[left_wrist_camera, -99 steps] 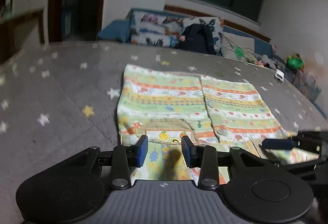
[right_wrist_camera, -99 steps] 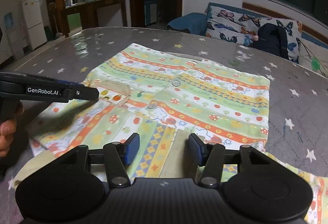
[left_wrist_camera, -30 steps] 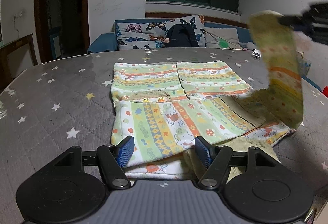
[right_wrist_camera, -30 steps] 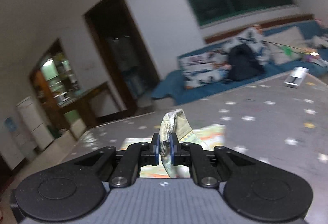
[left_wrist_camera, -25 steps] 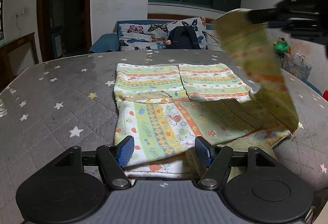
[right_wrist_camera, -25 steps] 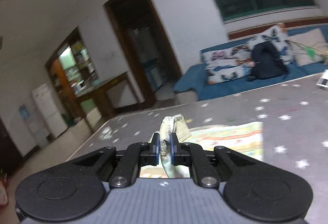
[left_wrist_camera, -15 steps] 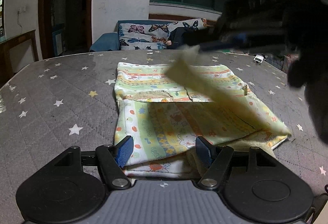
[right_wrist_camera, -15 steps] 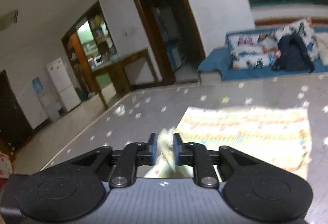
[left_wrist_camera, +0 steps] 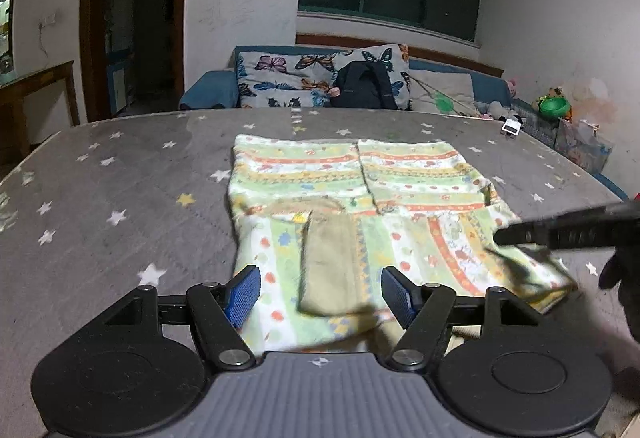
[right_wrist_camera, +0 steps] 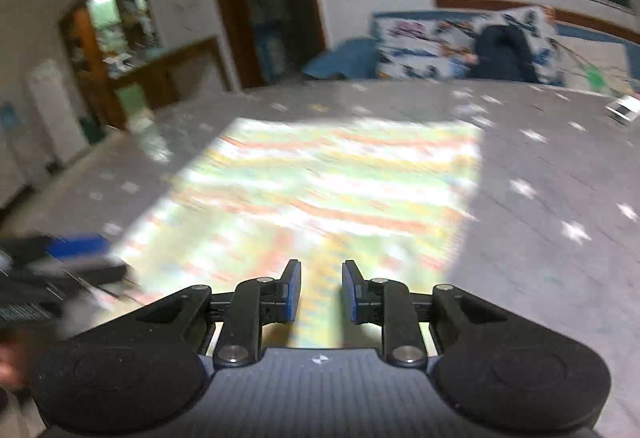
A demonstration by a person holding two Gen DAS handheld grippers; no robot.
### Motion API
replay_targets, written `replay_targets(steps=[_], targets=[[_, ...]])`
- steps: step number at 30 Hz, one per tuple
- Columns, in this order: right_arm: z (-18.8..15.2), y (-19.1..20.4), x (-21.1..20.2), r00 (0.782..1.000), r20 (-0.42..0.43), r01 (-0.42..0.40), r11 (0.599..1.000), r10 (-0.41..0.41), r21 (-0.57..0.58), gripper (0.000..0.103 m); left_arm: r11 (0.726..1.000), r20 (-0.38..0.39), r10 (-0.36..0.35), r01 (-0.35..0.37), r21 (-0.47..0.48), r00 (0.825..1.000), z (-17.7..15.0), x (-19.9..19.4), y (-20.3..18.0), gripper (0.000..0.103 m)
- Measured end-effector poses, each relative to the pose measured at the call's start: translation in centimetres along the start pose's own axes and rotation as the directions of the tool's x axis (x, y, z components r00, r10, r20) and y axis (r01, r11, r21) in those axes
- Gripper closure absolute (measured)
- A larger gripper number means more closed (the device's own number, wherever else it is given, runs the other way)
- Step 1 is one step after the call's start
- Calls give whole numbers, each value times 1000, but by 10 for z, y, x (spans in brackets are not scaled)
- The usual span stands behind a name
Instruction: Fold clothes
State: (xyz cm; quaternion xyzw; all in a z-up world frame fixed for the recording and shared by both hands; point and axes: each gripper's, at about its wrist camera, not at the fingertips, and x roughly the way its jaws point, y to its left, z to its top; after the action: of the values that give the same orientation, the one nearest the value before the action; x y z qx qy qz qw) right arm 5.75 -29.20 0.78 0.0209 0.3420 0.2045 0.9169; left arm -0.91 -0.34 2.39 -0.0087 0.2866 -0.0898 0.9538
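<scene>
A pale green, orange-striped child's garment (left_wrist_camera: 360,205) lies flat on the grey star-patterned surface (left_wrist_camera: 120,197), with a sleeve (left_wrist_camera: 328,266) folded across its near part. My left gripper (left_wrist_camera: 320,296) is open and empty, hovering over the garment's near edge. My right gripper (right_wrist_camera: 318,290) is open and empty above the garment (right_wrist_camera: 320,189), which is motion-blurred there. The right gripper also shows in the left wrist view (left_wrist_camera: 560,232) at the garment's right edge. The left gripper shows blurred in the right wrist view (right_wrist_camera: 60,262).
A blue sofa with butterfly cushions (left_wrist_camera: 320,77) and a black backpack (left_wrist_camera: 364,85) stands beyond the far edge. A small white object (left_wrist_camera: 511,127) lies at the far right of the surface. Toys (left_wrist_camera: 554,105) sit at the right wall. A doorway (left_wrist_camera: 132,37) is at the left.
The right gripper carried the sleeve over the garment to the left, let it go and opened. It has pulled back to the right edge. The left gripper stayed open and nearly still.
</scene>
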Motion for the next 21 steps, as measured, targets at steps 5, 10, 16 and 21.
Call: replay_targets(steps=[5, 10, 16, 21], targets=[[-1, -15, 2, 999, 5, 40, 999, -40, -14, 84, 1000, -12, -17, 17, 20, 1000, 9, 16, -10, 41], [16, -10, 4, 998, 40, 50, 998, -49, -44, 84, 999, -35, -43, 43, 2, 998, 18, 36, -13, 41], [19, -16, 32, 997, -2, 76, 996, -76, -51, 86, 999, -61, -33, 34, 6, 998, 22, 55, -15, 41], [10, -11, 19, 998, -3, 56, 995, -57, -87, 87, 999, -75, -11, 14, 36, 997, 15, 62, -18, 41]])
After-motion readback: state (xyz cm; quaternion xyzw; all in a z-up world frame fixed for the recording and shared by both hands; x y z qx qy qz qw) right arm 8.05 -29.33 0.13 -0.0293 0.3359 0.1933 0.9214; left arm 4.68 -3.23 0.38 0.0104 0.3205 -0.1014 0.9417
